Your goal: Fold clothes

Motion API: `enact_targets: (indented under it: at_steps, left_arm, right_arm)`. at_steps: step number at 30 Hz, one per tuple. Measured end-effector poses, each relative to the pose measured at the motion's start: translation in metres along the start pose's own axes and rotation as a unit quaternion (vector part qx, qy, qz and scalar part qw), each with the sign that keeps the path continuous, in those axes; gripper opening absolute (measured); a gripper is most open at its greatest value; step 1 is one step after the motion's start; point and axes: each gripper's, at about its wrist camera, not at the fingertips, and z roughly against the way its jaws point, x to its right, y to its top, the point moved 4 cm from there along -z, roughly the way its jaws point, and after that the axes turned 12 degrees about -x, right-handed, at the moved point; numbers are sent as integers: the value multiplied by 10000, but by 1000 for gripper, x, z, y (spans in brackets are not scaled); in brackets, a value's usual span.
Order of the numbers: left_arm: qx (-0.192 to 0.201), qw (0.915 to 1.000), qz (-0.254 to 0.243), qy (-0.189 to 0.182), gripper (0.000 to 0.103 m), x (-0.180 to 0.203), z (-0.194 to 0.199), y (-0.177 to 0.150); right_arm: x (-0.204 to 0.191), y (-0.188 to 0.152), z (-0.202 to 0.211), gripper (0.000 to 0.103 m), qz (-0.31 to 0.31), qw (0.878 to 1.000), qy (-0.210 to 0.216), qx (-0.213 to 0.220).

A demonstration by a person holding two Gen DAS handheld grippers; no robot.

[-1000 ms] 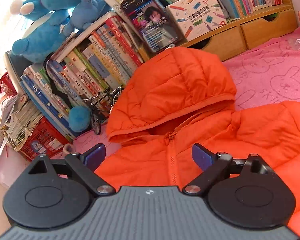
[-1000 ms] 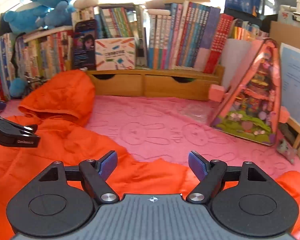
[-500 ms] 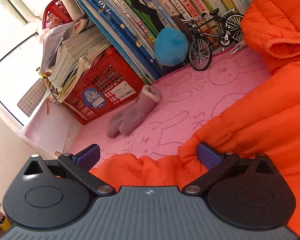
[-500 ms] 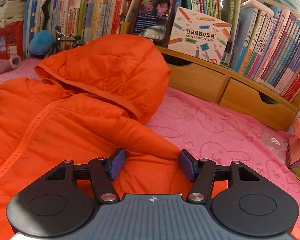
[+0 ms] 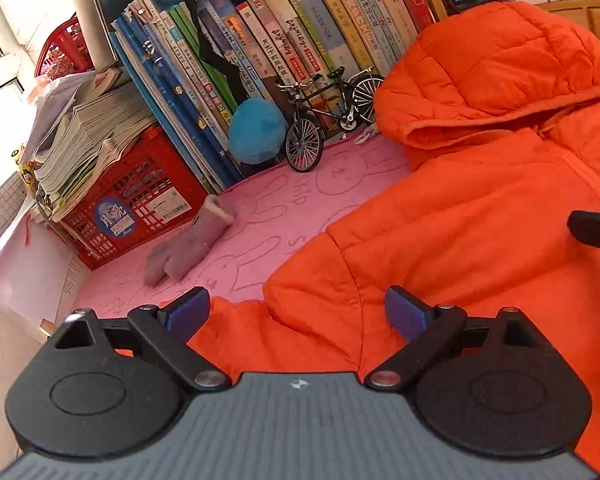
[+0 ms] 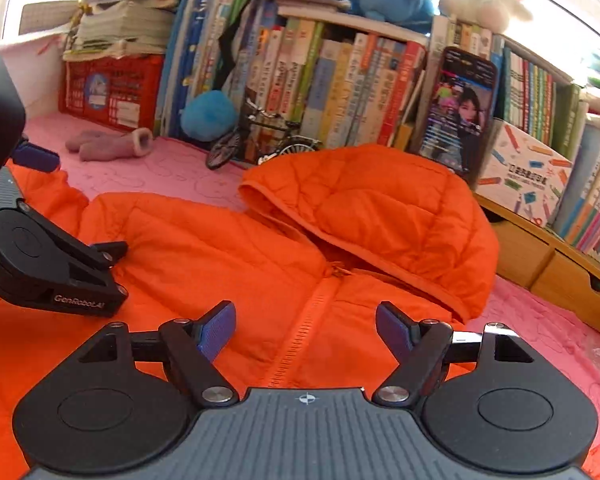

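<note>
The orange jacket (image 6: pixel 228 264) is laid front-up on the pink mat (image 5: pixel 284 216), zip closed, hood (image 6: pixel 384 208) toward the mat's back edge by the books (image 5: pixel 284 36). The body is spread wide and no fold can be made out across it, tho the hem and right sleeve are out of view.

L gripper (image 5: pixel 298 314) is spread wide and holds nothing; it is set over the jacket's left sleeve/shoulder seam, near the mat's left edge. R gripper (image 6: pixel 306 332) is also wide and empty, placed over the chest, just right of the zip (image 6: pixel 300 332). The L unit is seen at the left in the R view, low over the sleeve fabric.

Judged from this: a sleeve fold toward the centre is likely being set up, tho a smoothing pass can't be ruled out. For a clean fold, the sleeve should be pinched at the cuff or seam, thru the top layer only, w/ both pads fully over fabric before closing. Puffy quilting springs back, so the chest should be pinned by the R gripper while the sleeve is carried over. The glove (image 5: pixel 184 248) and toy bike (image 5: pixel 332 116) near the back-left corner should be kept clear of.
</note>
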Motion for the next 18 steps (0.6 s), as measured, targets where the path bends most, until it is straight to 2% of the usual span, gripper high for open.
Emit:
enact_targets:
  at_steps: [2,5,8,11,14,16,17,18]
  left_arm:
    - [195,9994,-221,178,102,-1,-5,-8]
    - [509,9957,-536,563,103,-10,-12,-18]
    - [504,9957,-462,625,103,-26,-18,-22]
    - [381,9959,-429,703,103,-37,-22,-24]
    - [252,9947,-537,834,103,-42,-18,-21]
    - [282,9940,-501,932,101,-42,-2,-18]
    - [340,9946,-443,876,100,-43,9,-17]
    - [455,9962,-349,652,100,-43,25,-17]
  right_arm:
    - [-22,-8,0,82,812,9960,-339,142]
    - [-9,-36,7,82,1391,9863,-834,305]
    - [38,-67,15,82,1199,9858,-1173,-15]
    - [81,-98,27,82,1315,9764,-1695,-267]
    - [119,-116,31,82,1194,9599,-2371,-897]
    - [117,-115,43,82,978,9624,-2410,-788]
    - [116,-114,49,82,869,9634,-2428,-734]
    - [115,-113,54,82,761,9642,-2446,-679]
